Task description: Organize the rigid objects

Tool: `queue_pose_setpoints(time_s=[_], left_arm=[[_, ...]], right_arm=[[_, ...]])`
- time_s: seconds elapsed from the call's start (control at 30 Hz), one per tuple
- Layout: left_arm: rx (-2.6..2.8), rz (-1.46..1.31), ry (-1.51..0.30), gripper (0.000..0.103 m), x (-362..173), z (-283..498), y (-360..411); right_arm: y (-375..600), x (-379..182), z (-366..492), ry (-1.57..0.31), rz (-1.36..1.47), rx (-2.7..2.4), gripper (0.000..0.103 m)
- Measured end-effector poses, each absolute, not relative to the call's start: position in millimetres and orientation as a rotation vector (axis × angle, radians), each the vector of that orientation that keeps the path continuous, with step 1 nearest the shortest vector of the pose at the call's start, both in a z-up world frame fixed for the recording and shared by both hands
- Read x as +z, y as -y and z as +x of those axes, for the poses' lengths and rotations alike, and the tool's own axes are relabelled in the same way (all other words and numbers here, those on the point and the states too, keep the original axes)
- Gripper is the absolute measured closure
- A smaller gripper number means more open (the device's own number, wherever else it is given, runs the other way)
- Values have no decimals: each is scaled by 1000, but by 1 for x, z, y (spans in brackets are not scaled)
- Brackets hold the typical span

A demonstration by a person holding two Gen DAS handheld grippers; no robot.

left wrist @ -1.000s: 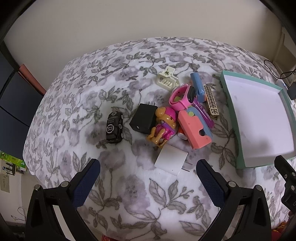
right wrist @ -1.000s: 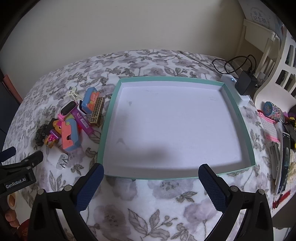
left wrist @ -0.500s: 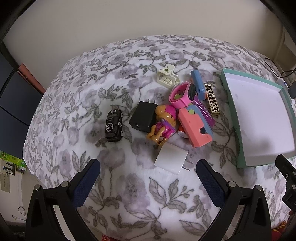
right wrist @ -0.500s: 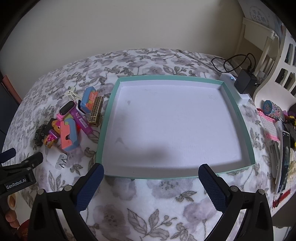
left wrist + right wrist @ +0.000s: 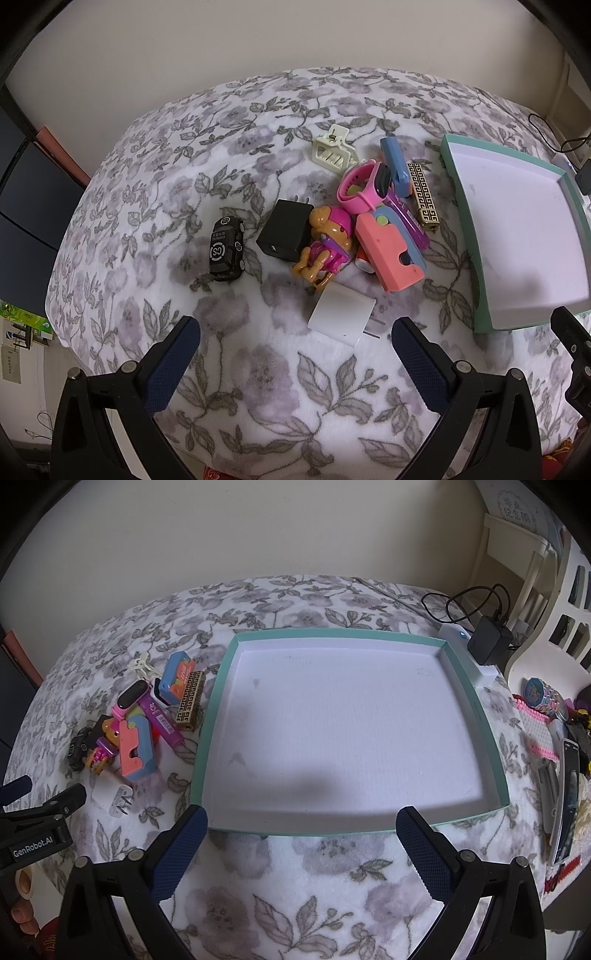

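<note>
A heap of small items lies on the floral blanket: a white charger (image 5: 341, 318), a black charger (image 5: 284, 230), a black toy car (image 5: 226, 249), a pink dog figure (image 5: 327, 243), a pink watch (image 5: 364, 184), a coral and blue block (image 5: 388, 251), a cream hair claw (image 5: 334, 153) and a gold patterned lighter (image 5: 423, 194). My left gripper (image 5: 295, 354) hovers open just short of the white charger. An empty teal-rimmed tray (image 5: 469, 686) fills the right wrist view. There my right gripper (image 5: 301, 840) is open at the tray's near edge.
The tray (image 5: 463, 206) lies right of the heap. A black adapter with cables (image 5: 489, 638) sits behind the tray's far right corner. Along the right edge lie a pink strap (image 5: 535, 738), a round tin (image 5: 537, 696) and a phone (image 5: 567, 797). A wall runs behind.
The left gripper has edged slightly forward and left over the blanket, so the heap sits a little lower and nearer. The right view shifts only slightly. Both stay open.
</note>
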State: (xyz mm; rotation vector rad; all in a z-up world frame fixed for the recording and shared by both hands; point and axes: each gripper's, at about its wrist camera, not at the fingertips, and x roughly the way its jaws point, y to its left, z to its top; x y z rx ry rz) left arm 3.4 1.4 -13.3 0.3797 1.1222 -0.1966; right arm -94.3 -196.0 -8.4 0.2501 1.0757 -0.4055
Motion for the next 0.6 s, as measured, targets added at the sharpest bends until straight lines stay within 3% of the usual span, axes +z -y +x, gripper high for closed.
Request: queue_pose_setpoints(time_s=[0.6], left_arm=[[-195, 380, -1123, 0, -13, 4, -1]], right_arm=[[197, -9, -94, -1079, 252, -406, 0]])
